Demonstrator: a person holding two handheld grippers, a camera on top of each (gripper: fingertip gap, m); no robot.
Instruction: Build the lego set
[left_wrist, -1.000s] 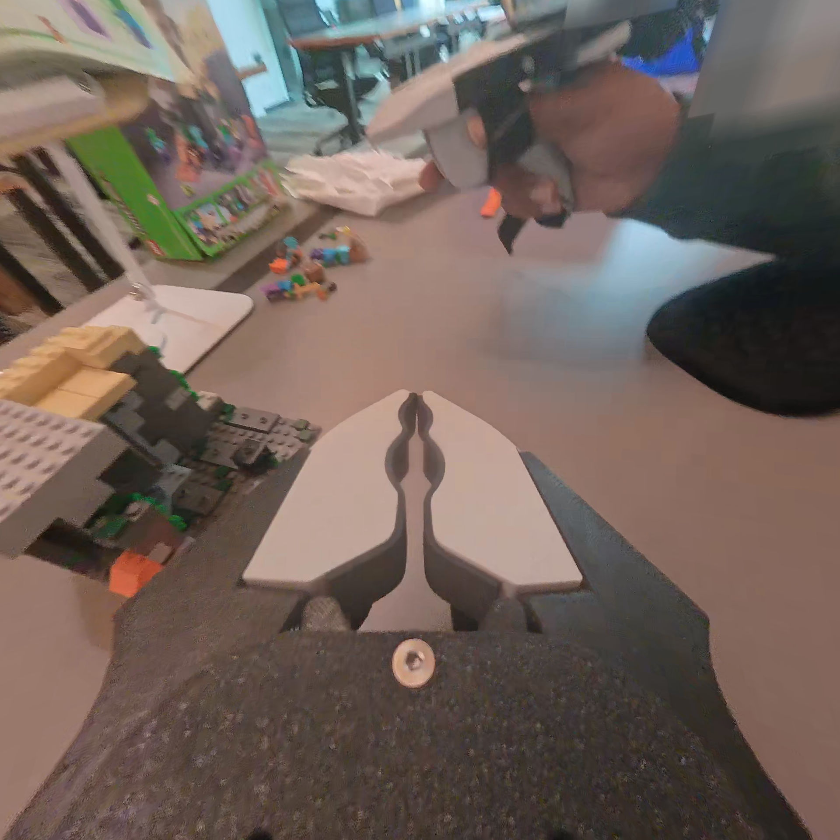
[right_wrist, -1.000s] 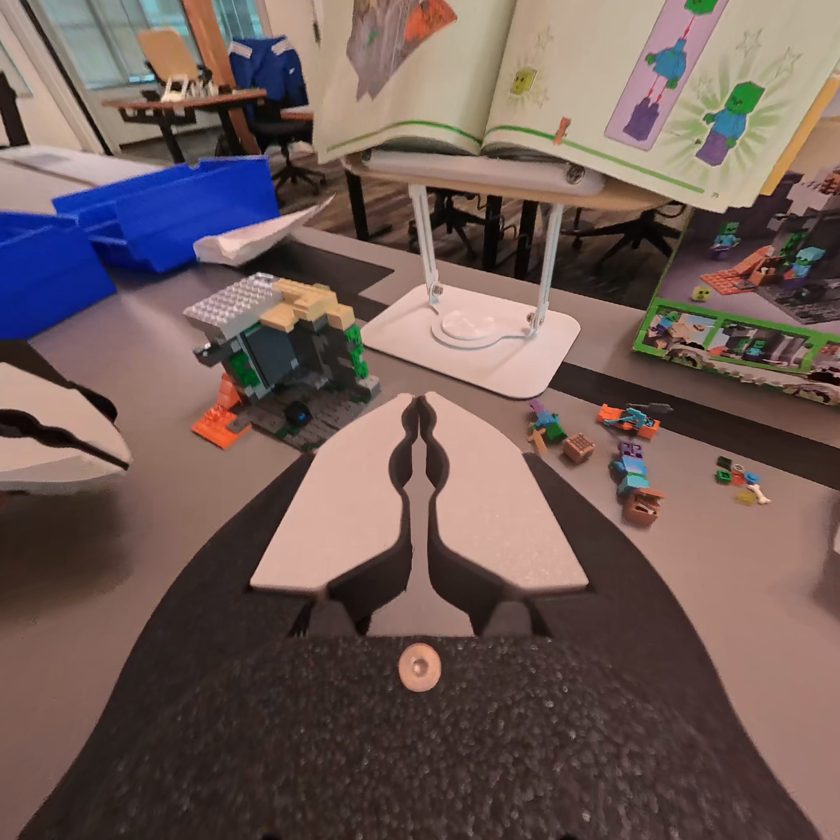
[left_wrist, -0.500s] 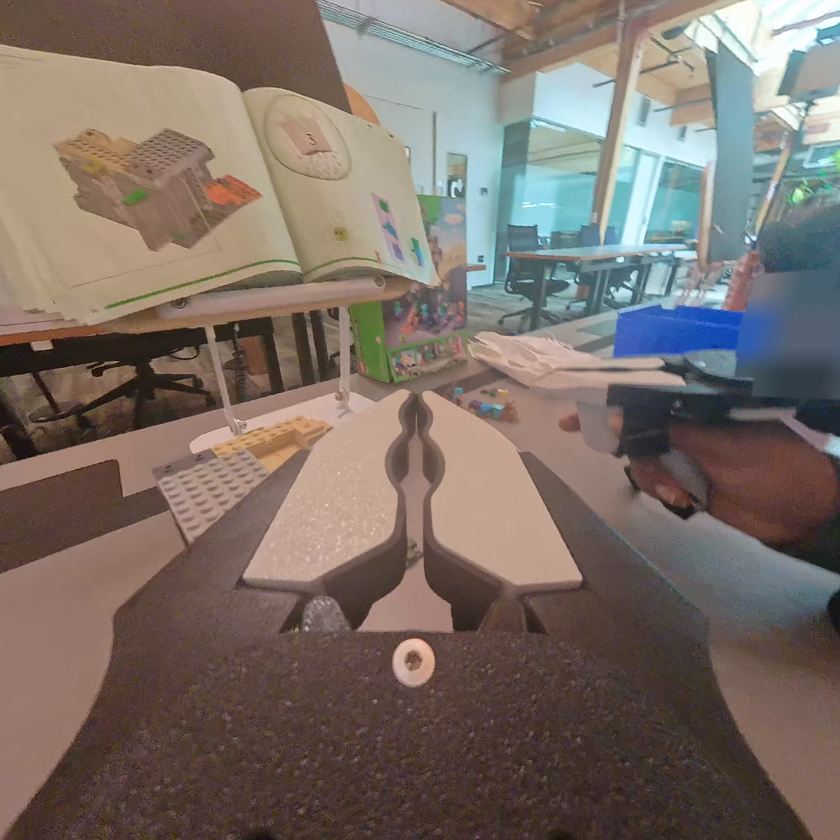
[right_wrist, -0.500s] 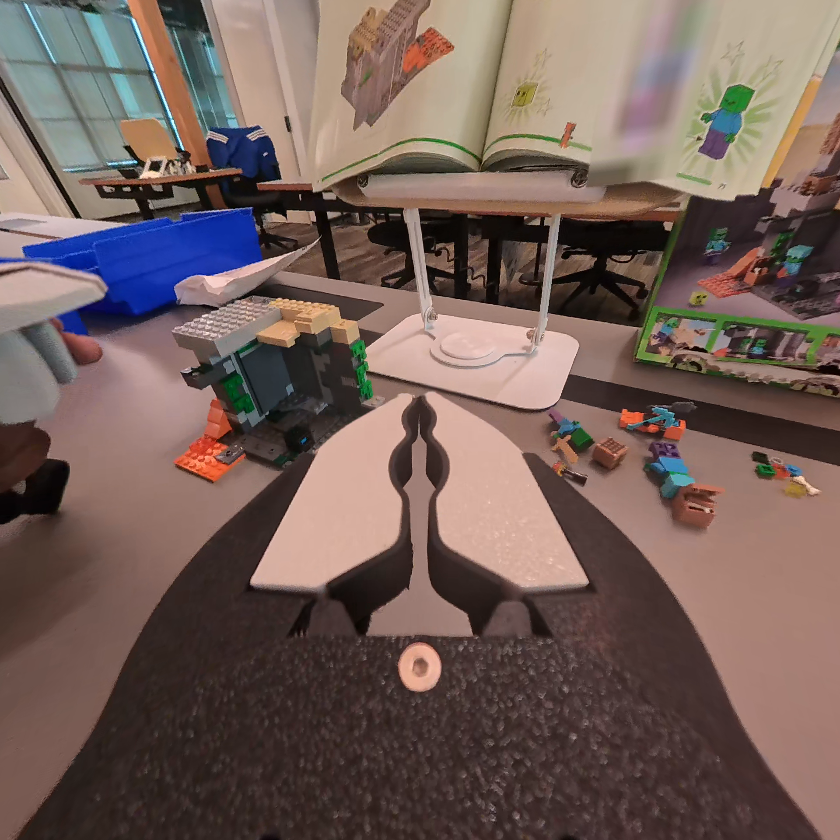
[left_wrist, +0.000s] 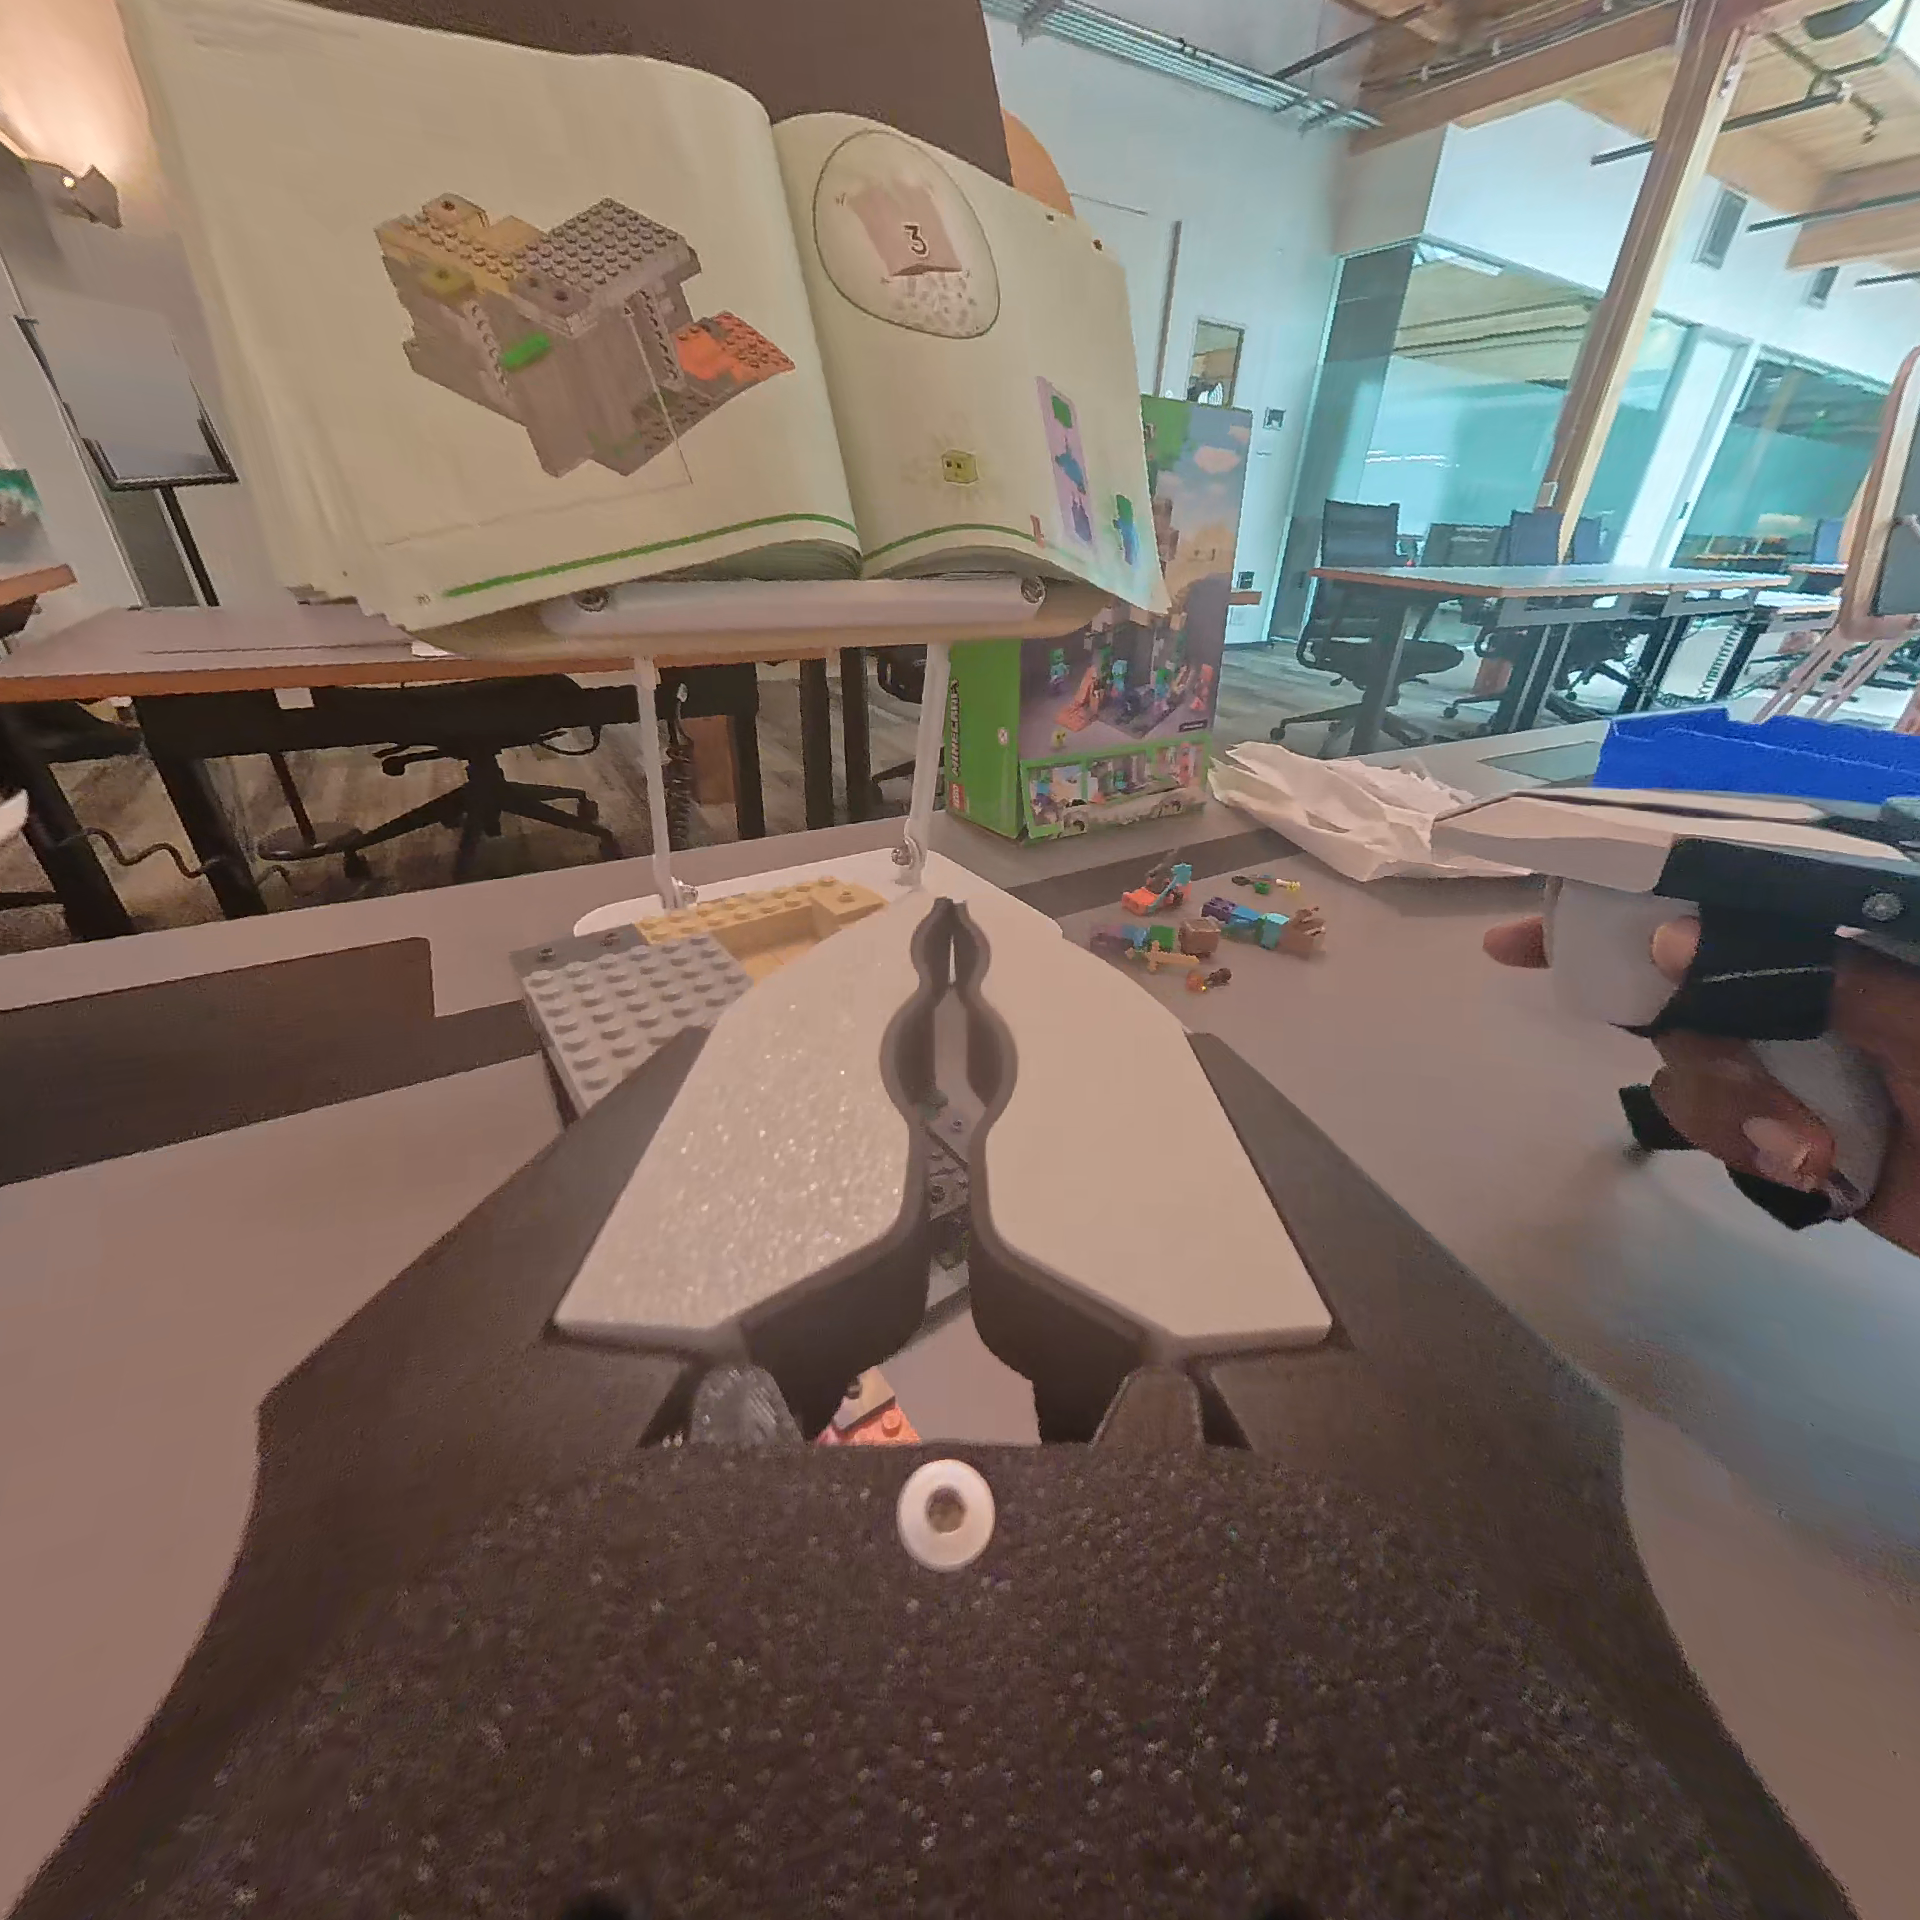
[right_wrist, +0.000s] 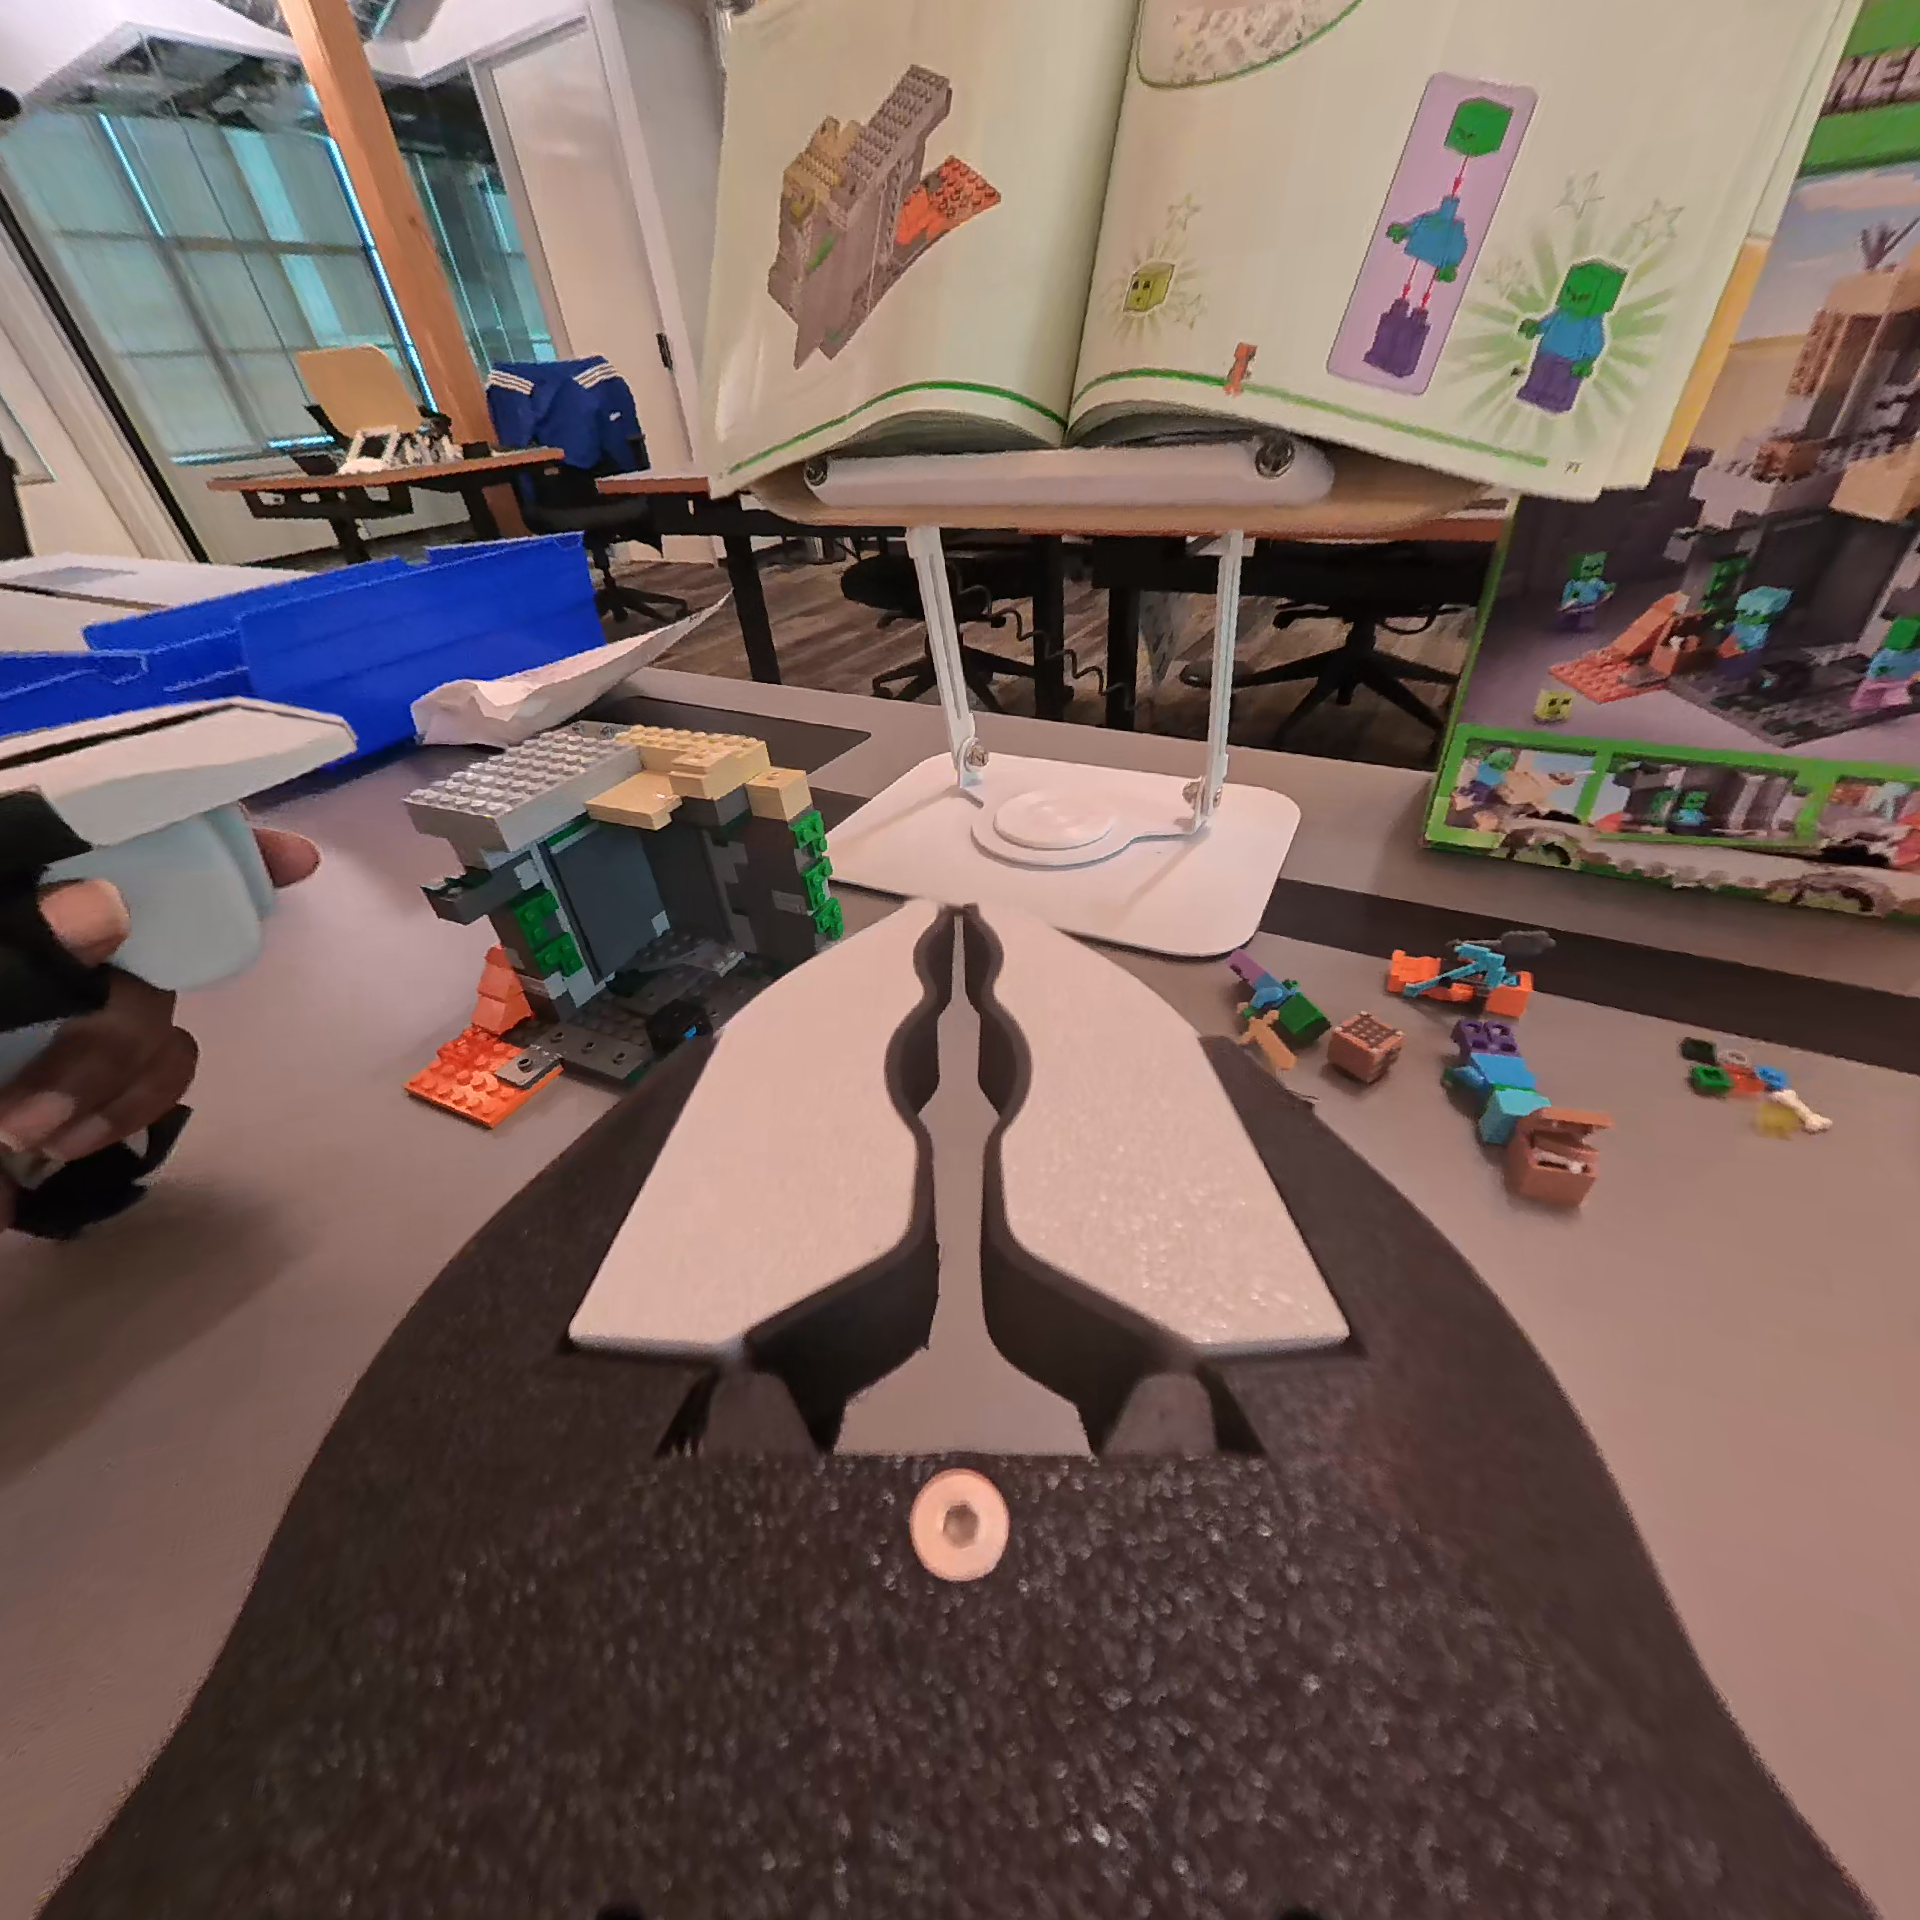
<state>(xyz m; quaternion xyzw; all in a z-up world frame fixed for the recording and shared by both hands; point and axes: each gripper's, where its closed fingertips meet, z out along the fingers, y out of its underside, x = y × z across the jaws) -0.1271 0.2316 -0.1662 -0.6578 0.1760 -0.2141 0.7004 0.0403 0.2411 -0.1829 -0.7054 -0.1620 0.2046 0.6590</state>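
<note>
Meanwhile, the left gripper (left_wrist: 943, 912) and the right gripper (right_wrist: 956, 914) are both hovering with fingertips pressed together on nothing, the left directly over the grey, tan and green brick-built cave model (right_wrist: 623, 883), the right just beside it, its loose bright toy pieces (right_wrist: 1496, 1049) lying farther right.

both tools, left tool (left_wrist: 948, 914) and right tool (right_wrist: 954, 920), are level, fingers pressed together on nothing.

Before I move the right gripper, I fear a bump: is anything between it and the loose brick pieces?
Nothing visible: bare table lies between the right gripper and the loose pieces; the brick building stands left.
</note>
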